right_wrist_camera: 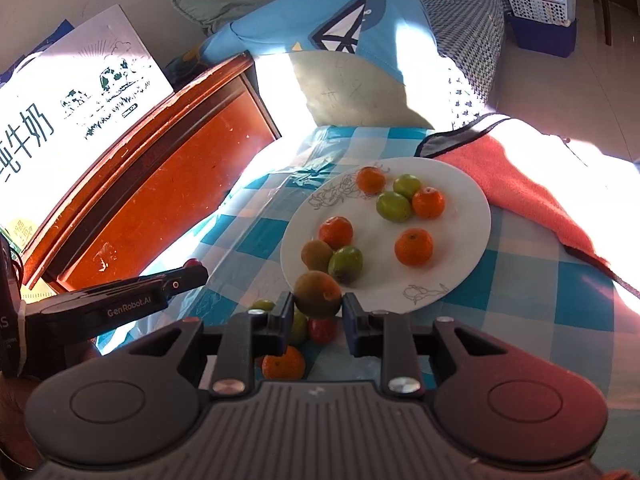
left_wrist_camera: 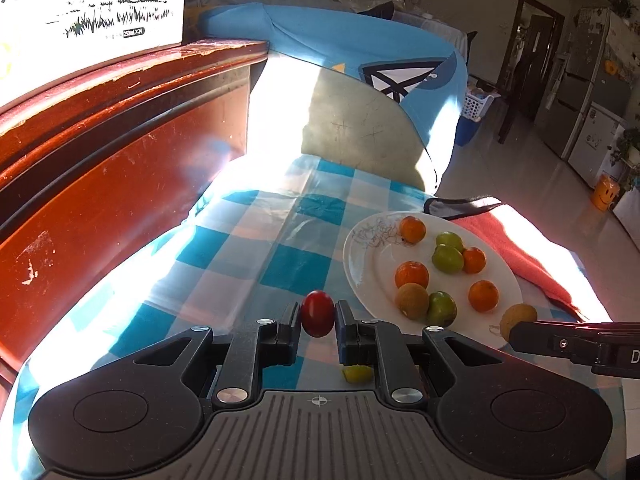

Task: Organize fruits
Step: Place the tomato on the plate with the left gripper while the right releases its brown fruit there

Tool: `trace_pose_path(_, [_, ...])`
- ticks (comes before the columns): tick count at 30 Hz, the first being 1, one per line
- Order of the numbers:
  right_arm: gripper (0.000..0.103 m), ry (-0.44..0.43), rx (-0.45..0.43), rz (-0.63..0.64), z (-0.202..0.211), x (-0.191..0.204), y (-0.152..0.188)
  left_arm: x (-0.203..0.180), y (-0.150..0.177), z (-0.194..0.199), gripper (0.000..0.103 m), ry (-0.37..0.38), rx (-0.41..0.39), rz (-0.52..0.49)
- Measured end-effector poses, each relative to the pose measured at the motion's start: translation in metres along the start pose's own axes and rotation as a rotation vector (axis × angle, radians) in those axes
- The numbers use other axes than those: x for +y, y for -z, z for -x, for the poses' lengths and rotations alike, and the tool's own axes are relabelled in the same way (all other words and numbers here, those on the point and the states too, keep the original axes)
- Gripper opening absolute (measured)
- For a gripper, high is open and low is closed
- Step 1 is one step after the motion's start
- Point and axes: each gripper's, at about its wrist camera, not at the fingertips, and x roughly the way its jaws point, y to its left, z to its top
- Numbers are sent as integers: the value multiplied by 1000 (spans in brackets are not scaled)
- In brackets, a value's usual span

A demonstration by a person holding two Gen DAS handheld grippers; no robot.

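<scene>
On a tabletop [left_wrist_camera: 280, 256] covered with a blue-and-white checked cloth, a white plate [right_wrist_camera: 460, 200] with thin line drawings near its rim holds seven small fruits. Four are round, bright orange mandarins, among them one orange [right_wrist_camera: 413, 246] lying alone toward the plate's near right. Two glossy green fruits [right_wrist_camera: 394, 206] touch each other at the far side, with an orange against them. At the near left edge a dull brown fruit [right_wrist_camera: 316, 254] touches another green one [right_wrist_camera: 345, 264] that has a dark patch on its underside.

The left tool [left_wrist_camera: 318, 320] is clamped on a small, smooth, dark red fruit [left_wrist_camera: 317, 319], oval and shiny, held clear of the cloth just left of the plate. A yellow-green fruit [left_wrist_camera: 357, 373] shows on the cloth below it.

The right tool [right_wrist_camera: 318, 312] grips a brown fruit with an orange blush [right_wrist_camera: 318, 294], matte-skinned and roundish, pinched between both pads at the plate's near rim. Beneath this tool, off the plate, lie more fruits on the cloth: a red one [right_wrist_camera: 322, 330], a green one [right_wrist_camera: 262, 305] and an orange one [right_wrist_camera: 283, 362].

A coral-red towel [right_wrist_camera: 532, 192] lies beside the plate on the right, and a reddish-brown wooden panel [left_wrist_camera: 120, 152] stands along the left.
</scene>
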Motion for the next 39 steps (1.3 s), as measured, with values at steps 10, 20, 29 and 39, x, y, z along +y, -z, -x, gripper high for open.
trace_pose_path(10, [26,34,-22,11,-5,-11,-22,-28,-24,-18,16,73,-9,3])
trace_pose_path(20, [26,48,44,-38,-32,-24,-25,-34,-39,-61,16,72,26,-2])
trace_pose_path(29, [27,72,68,-28,-49,-27,-29,-39,-42,-91,16,71,57,-21])
trace_pose_path(39, [30,73,86,-59,-59,-30,-30,-48,-42,-107,19,83,80,-42])
